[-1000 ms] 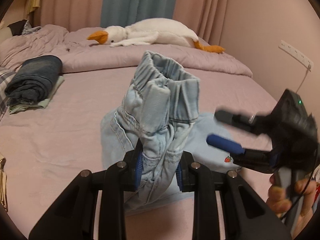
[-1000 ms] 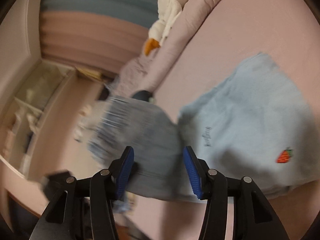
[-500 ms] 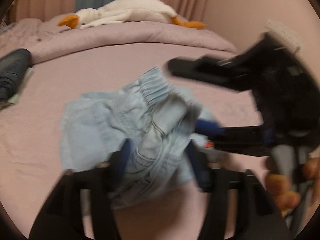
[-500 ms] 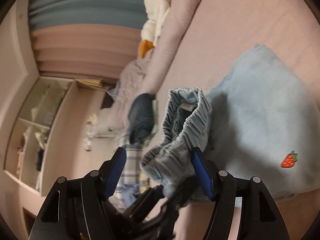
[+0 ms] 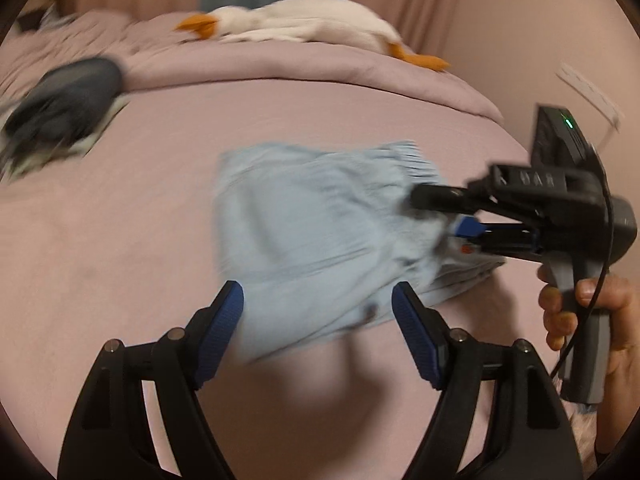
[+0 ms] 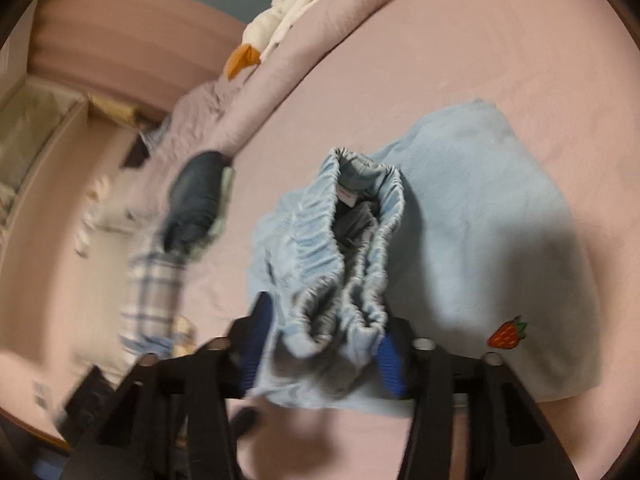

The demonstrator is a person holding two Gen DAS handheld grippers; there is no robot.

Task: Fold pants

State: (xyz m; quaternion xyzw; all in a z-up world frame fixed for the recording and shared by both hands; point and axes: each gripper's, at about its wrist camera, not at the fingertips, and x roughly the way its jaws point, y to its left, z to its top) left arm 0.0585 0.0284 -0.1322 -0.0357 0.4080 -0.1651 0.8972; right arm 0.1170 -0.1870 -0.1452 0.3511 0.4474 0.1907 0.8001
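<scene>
The light blue denim pants (image 5: 320,240) lie on the pink bed, blurred in the left wrist view. My left gripper (image 5: 318,320) is open and empty just in front of their near edge. My right gripper (image 6: 320,344) is shut on the gathered elastic waistband (image 6: 356,264), which bunches up between its blue pads. It also shows in the left wrist view (image 5: 448,216), holding the right end of the pants. Under the pants lies a folded light blue garment (image 6: 500,216) with a strawberry patch (image 6: 507,332).
A white goose plush (image 5: 304,28) lies on the duvet at the back. A stack of dark folded clothes (image 5: 64,104) sits at the far left, with a plaid cloth (image 6: 152,292) near it. A wall with a power strip (image 5: 592,96) is to the right.
My left gripper has opened and let go of the pants, which dropped flat on the bed. My right gripper has closed on the waistband.
</scene>
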